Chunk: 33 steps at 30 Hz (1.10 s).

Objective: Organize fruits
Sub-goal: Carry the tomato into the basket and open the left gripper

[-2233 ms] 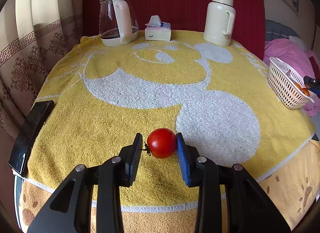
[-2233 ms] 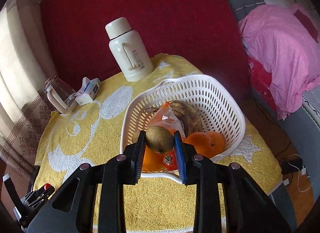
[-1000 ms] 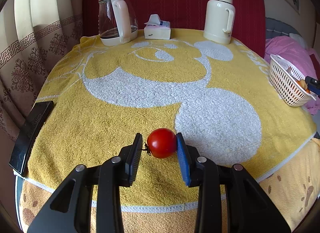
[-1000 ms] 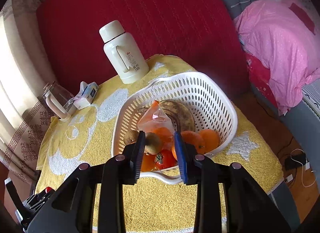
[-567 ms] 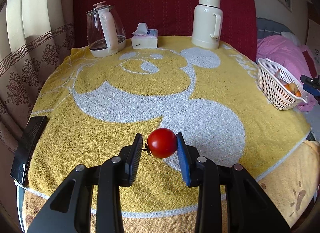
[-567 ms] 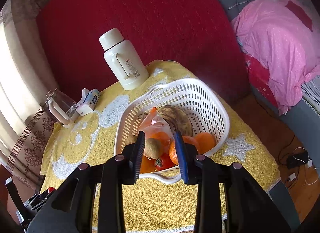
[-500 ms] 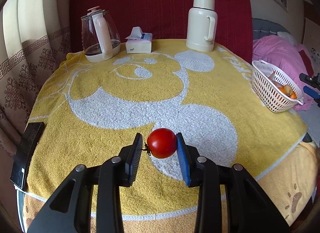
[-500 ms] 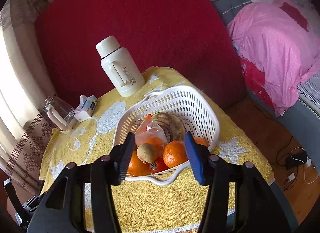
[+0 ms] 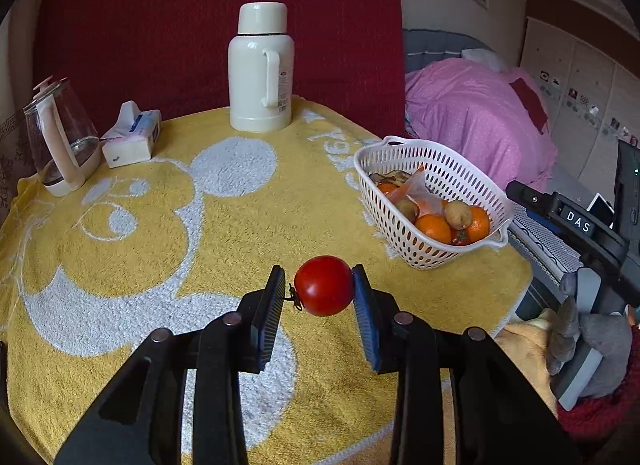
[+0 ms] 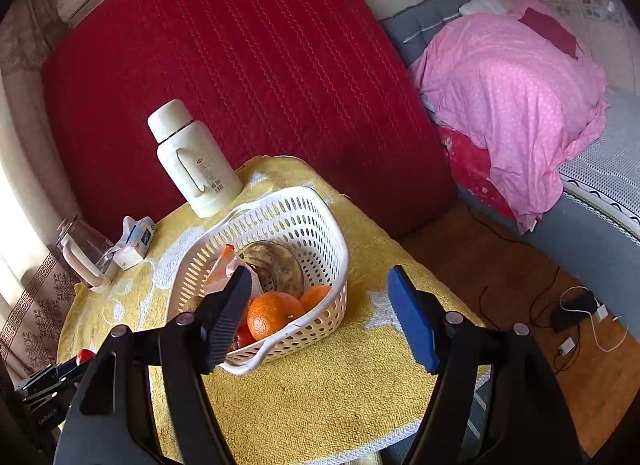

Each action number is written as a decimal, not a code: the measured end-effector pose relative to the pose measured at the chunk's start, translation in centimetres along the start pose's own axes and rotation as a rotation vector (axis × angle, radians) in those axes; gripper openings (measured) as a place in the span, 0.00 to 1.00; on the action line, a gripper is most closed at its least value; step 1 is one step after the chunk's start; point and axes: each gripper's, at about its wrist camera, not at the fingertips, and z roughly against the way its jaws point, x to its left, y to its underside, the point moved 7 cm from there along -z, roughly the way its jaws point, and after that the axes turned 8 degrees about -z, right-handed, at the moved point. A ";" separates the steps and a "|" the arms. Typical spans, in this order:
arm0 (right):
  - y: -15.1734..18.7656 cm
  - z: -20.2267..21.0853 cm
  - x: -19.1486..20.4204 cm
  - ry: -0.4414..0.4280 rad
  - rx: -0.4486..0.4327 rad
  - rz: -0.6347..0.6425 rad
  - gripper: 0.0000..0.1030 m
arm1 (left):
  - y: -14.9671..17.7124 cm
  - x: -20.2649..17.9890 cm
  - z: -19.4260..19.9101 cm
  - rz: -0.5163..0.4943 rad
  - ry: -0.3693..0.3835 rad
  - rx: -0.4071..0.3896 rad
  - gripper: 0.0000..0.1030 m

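The left gripper (image 9: 319,305) is clamped on a red tomato (image 9: 324,291), held above the worktop (image 9: 160,233), with its stem end turned sideways toward the left pad, so its stem-to-base axis runs across the jaws. Ahead and to the right of it stands the white basket (image 9: 416,249) of oranges and brownish fruit. The right gripper (image 10: 320,317) has just been opening and stands wide with nothing between the pads, the basket just ahead and to its left.

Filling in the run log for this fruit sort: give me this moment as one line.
left gripper: shut on tomato | right gripper: jaws just opening, nothing between them | basket: holds oranges, brown fruit
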 end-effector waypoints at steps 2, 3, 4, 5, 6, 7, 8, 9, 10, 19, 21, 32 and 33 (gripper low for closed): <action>0.0 0.1 0.0 -0.005 -0.007 0.000 0.72 | -1.1 -1.3 -0.9 -0.014 0.027 -0.004 0.34; 0.0 0.1 -0.1 -0.007 -0.006 -0.004 0.73 | -1.6 -1.8 -1.3 -0.020 0.039 -0.004 0.34; 0.0 0.0 -0.2 -0.009 -0.003 -0.010 0.73 | -2.0 -2.3 -1.8 -0.025 0.050 -0.004 0.34; 0.0 -0.1 -0.3 -0.010 0.000 -0.017 0.73 | -2.5 -2.7 -2.2 -0.029 0.059 -0.005 0.34; 0.1 -0.1 -0.5 -0.012 0.002 -0.022 0.73 | -2.9 -3.1 -2.6 -0.032 0.070 -0.006 0.34; 0.1 -0.1 -0.5 -0.015 0.004 -0.025 0.73 | -3.4 -3.4 -3.0 -0.034 0.080 -0.007 0.34; 0.1 0.0 -0.6 -0.018 0.004 -0.027 0.73 | -3.8 -3.7 -3.3 -0.035 0.090 -0.008 0.34; 0.1 0.0 -0.6 -0.020 0.003 -0.028 0.73 | -4.3 -4.1 -3.7 -0.037 0.099 -0.010 0.34; 0.1 0.0 -0.6 -0.022 0.003 -0.029 0.73 | -4.7 -4.5 -4.1 -0.040 0.107 -0.012 0.34; 0.0 -0.1 -0.8 -0.031 0.010 -0.042 0.73 | -6.2 -7.0 -6.9 -0.088 0.156 -0.010 0.34; 0.0 -0.2 -0.9 -0.031 0.014 -0.043 0.73 | -6.1 -7.2 -7.6 -0.092 0.161 -0.004 0.34; 0.0 -0.2 -0.8 -0.031 0.012 -0.043 0.73 | -6.2 -6.5 -7.9 -0.074 0.167 -0.024 0.53; 0.0 -0.2 -0.8 -0.031 0.012 -0.042 0.73 | -6.2 -6.4 -7.6 -0.070 0.166 -0.030 0.53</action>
